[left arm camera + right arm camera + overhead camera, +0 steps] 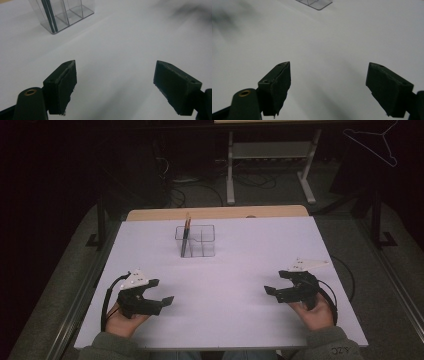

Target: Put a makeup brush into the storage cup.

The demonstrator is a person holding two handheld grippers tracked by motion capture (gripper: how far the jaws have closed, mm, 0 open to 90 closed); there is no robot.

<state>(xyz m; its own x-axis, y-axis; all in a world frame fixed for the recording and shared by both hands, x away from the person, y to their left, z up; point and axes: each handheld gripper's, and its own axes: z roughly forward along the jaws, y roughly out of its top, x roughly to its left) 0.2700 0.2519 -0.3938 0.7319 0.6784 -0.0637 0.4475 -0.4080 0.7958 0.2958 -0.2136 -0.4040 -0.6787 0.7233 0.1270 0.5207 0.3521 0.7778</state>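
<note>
- 2 pencils (pixel 186 236) stand upright in the clear organizer (pixel 195 241) near the table's (pixel 250 270) far edge, its left compartment keeping them propped.
- left gripper (pixel 162 291) and right gripper (pixel 273 284) rest near the near corners, jaws spread wide, holding nothing.

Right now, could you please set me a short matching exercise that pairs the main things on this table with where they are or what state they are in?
Things:
1. left hand-held gripper
2. right hand-held gripper
3. pencils
4. clear organiser

Places or states:
A. standing tilted in the left compartment of the box
B. near the left front of the white table, jaws open, nothing between them
C. at the far middle of the table, with several compartments
D. near the right front of the table, jaws open, nothing between them

Pairs: 1-B, 2-D, 3-A, 4-C
</note>
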